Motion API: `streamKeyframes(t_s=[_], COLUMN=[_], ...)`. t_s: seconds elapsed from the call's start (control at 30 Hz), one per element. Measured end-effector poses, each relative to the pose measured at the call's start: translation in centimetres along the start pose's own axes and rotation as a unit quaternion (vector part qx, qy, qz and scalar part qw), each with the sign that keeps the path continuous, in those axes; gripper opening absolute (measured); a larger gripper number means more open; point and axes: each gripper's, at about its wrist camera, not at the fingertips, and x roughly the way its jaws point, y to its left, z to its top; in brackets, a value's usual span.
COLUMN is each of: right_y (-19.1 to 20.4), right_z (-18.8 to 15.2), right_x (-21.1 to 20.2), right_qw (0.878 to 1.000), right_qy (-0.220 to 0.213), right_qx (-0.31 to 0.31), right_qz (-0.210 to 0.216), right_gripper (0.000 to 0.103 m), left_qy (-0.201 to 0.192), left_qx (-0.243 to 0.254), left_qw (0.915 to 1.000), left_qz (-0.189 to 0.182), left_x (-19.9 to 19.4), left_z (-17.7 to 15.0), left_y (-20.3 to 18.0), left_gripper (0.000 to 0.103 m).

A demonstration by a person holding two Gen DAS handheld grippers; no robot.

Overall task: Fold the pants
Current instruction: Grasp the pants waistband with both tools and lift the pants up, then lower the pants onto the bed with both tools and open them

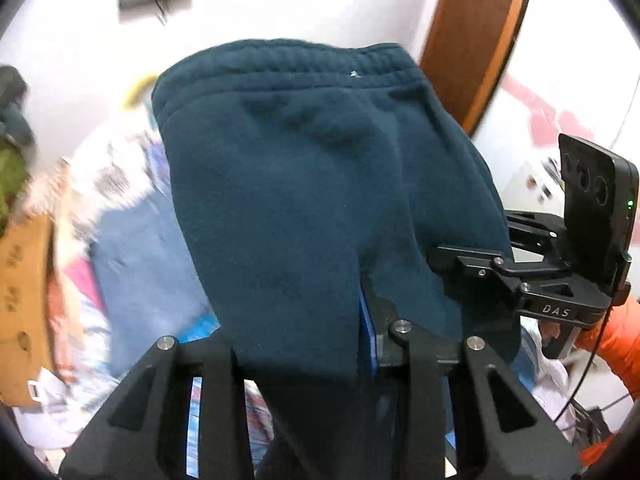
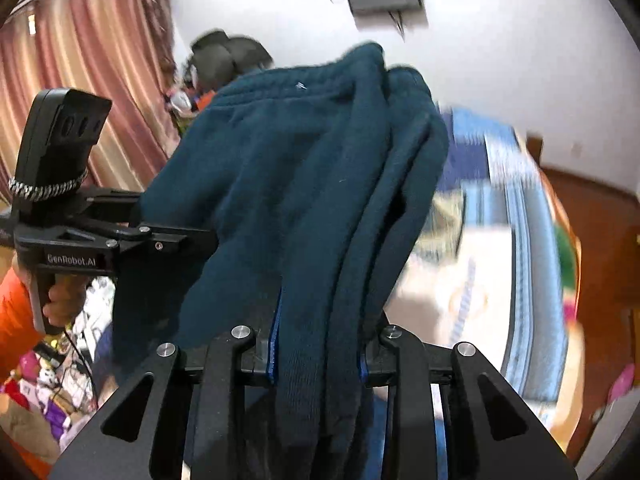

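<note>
Here, both tools, left tool (image 1: 320,344), right tool (image 2: 318,354), clamp pants (image 1: 312,184), fingertips buried, surroundings blurred.

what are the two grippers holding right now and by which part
Both hold the dark teal pants, lifted in the air. The left gripper and right gripper each clamp bunched fabric at the end away from the waistband.

Landmark: pants (image 1: 312,184), held up in the air above the bed (image 2: 520,248). Left gripper (image 1: 360,344) clamps the pants' lower edge from below; right gripper (image 2: 316,356) clamps a bunched fold of the same pants, also from below. In left wrist view, right gripper sits just right of the pants, touching the cloth. Waistband (image 1: 288,68) up top, far side. Wall (image 1: 280,8) behind pants; curtain (image 2: 80,80) left of them.
</note>
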Motion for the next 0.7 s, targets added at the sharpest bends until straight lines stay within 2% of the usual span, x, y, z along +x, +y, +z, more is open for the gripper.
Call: streamKeyframes(t_s=[0.1,0.27,0.47,0.7], right_y=[1.2,2.5,3.8,3.2], right_z=[3.3,8.2,11.7,12.8], right_x=[0.8,4.2,11.3,21.2], right_qw=[1.0,0.998,0.998,0.999], right_qy=[-0.024,-0.047,-0.041,0.008], right_qx=[-0.013,-0.003,-0.003,0.0], right_qz=[0.01,0.036,0.047,0.04], right_gripper=[0.025,0.025,0.024,0.024], left_qy=[-0.05,-0.086,-0.092,-0.059], left_qx=[0.004,-0.021,-0.068,-0.115], left_qw=[0.9979,0.9924,0.9863,0.9819], left_qz=[0.041,0.086,0.119,0.139], left_x=[-2.6,-4.0,-1.4,4.2], left_z=[1.7,4.0,5.5,5.1], left_y=[1.5,5.6,11.5,18.8], left_gripper=[0.032,0.032,0.032,0.032])
